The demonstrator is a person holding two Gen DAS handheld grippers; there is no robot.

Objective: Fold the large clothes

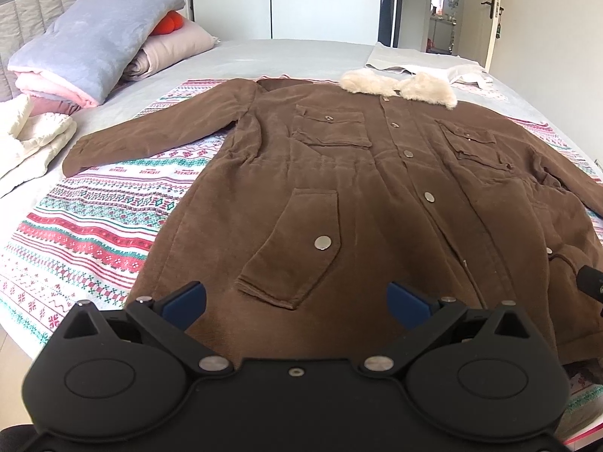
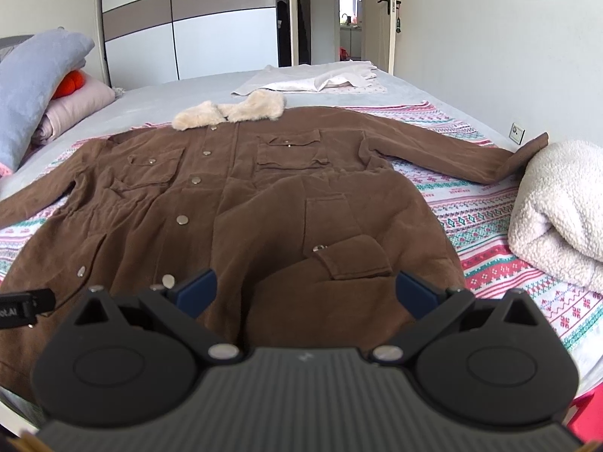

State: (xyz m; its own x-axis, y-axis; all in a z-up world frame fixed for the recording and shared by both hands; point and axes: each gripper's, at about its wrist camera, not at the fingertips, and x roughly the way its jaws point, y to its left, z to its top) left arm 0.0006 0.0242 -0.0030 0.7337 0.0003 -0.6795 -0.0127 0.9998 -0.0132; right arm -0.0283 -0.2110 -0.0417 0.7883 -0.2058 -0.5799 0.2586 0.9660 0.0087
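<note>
The left gripper [image 1: 297,301] and right gripper [image 2: 306,289] are hovering spread over the brown coat [image 1: 339,188], risking pinching only one hem layer.

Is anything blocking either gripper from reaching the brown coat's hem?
Nothing visible does. The left gripper and right gripper both hang open just above the brown coat, which lies flat, front up, with only bare fabric between their fingers.

One brown coat [image 1: 339,188] with four flap pockets, two sleeves, one fur collar [image 1: 399,86].
</note>
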